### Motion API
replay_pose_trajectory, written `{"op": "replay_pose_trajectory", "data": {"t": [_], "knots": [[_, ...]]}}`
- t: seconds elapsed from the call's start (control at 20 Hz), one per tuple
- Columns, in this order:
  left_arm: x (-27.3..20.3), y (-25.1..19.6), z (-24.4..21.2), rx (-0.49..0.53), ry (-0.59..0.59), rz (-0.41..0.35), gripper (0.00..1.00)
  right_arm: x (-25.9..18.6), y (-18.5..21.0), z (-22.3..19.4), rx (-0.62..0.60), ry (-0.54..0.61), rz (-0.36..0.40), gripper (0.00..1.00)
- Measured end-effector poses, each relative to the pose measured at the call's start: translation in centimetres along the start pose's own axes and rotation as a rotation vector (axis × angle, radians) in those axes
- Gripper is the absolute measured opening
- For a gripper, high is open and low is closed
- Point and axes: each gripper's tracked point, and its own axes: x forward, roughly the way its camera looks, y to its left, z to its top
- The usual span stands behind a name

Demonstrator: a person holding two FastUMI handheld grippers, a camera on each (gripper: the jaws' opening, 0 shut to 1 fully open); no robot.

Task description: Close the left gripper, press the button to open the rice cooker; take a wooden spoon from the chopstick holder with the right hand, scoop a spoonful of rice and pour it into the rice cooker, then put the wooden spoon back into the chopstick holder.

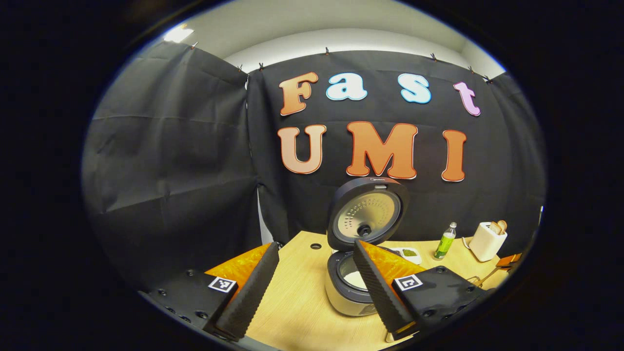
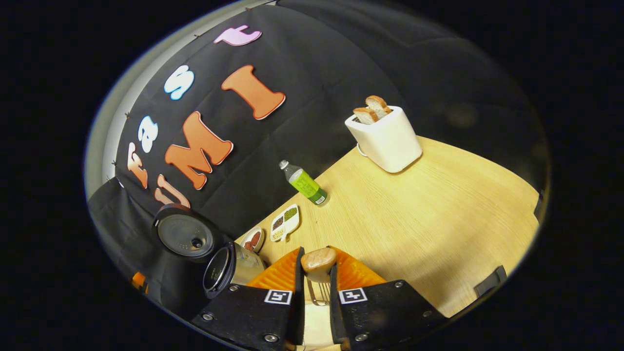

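Note:
The rice cooker (image 1: 348, 287) stands on the wooden table with its lid (image 1: 365, 214) raised upright, and something pale lies in its pot. My left gripper (image 1: 317, 287) is open, its fingers spread wide just in front of the cooker and touching nothing. My right gripper (image 2: 317, 273) is shut on the rounded end of the wooden spoon (image 2: 318, 260). Thin wire of the chopstick holder (image 2: 316, 292) shows right under it, and the rest of the spoon is hidden. The open rice cooker (image 2: 229, 268) sits at the left in the right gripper view.
A green bottle (image 2: 303, 183), a white toaster (image 2: 385, 134) holding bread, a divided seed tray (image 2: 285, 222) and a small dish (image 2: 252, 239) stand toward the back of the table (image 2: 429, 219). The bottle (image 1: 445, 241) and toaster (image 1: 487, 240) sit right of the cooker.

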Motion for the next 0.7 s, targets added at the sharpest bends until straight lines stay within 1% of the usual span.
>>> {"op": "replay_pose_trajectory", "data": {"t": [0.1, 0.3, 0.4, 0.45, 0.65, 0.7], "knots": [[0.1, 0.3, 0.3, -0.003, -0.008, -0.009, 0.98, -0.9, 1.1, 0.8, -0.023, -0.02, 0.003, 0.17], [0.5, 1.2, 0.4, -0.003, -0.011, -0.04, 0.99, -3.5, 3.6, 3.0, -0.092, -0.087, -0.016, 0.17], [1.0, 1.6, 0.4, -0.004, -0.008, -0.064, 1.0, -5.0, 4.7, 3.9, -0.132, -0.13, -0.045, 0.17], [1.2, 1.8, 0.3, -0.004, -0.006, -0.075, 1.0, -5.7, 5.3, 3.9, -0.146, -0.138, -0.056, 0.11], [2.5, 3.0, 0.6, 0.0, -0.008, -0.12, 0.97, -8.8, 9.7, 3.1, -0.182, -0.178, -0.042, 0.12], [2.8, 3.2, 0.6, 0.003, -0.009, -0.132, 0.98, -9.3, 10.7, 2.5, -0.203, -0.189, -0.039, 0.11]]}}
